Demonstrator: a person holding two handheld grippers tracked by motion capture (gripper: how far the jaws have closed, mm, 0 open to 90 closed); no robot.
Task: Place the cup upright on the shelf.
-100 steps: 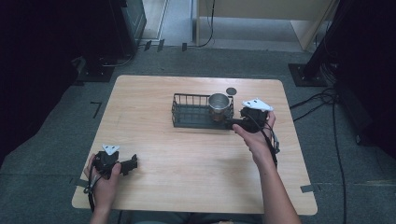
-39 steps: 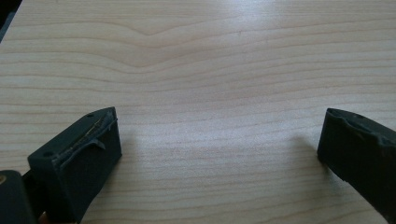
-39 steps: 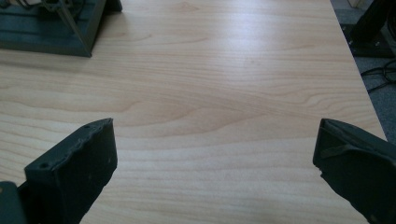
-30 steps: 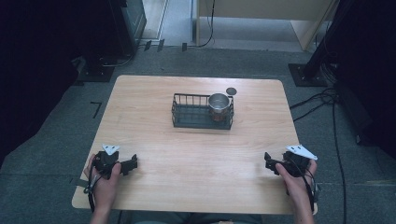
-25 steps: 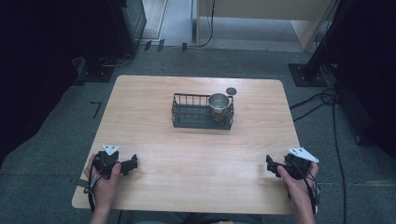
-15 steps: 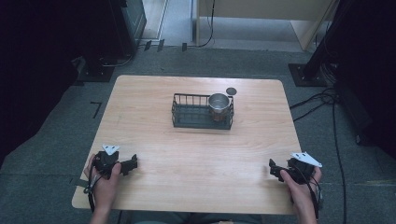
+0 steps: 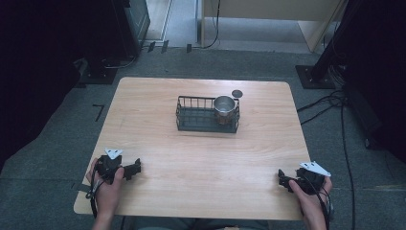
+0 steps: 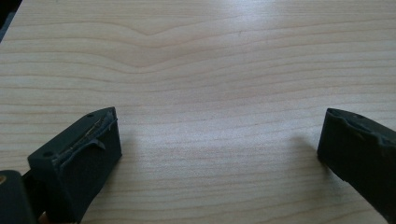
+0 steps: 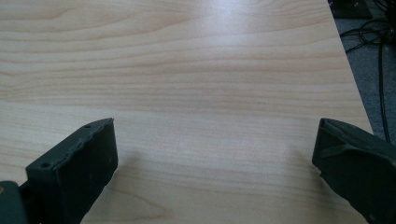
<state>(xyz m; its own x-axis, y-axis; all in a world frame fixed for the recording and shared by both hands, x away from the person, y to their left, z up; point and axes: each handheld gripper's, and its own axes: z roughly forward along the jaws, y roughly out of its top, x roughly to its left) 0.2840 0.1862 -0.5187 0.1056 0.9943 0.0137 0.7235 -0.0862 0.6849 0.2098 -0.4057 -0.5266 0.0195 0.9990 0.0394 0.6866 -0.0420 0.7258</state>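
Since the earlier frames, the right gripper (image 7: 287, 182) has come back from the wire basket (image 7: 191, 120) to the near table (image 7: 201, 163) edge, jaws apart and empty, like the left gripper (image 7: 131, 169). Farther off, the metal cup (image 7: 224, 106) stands inside the basket's right end. The placing looks finished; nothing more seems needed.

Wire basket (image 7: 207, 115) mid-table (image 7: 201, 163) — steel cup (image 7: 224, 106) inside its right end, dark disc (image 7: 237, 93) just behind

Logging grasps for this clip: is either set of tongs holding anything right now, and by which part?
Nothing is held. The left tongs and right tongs are both open over bare table; the metal cup sits in the wire basket.
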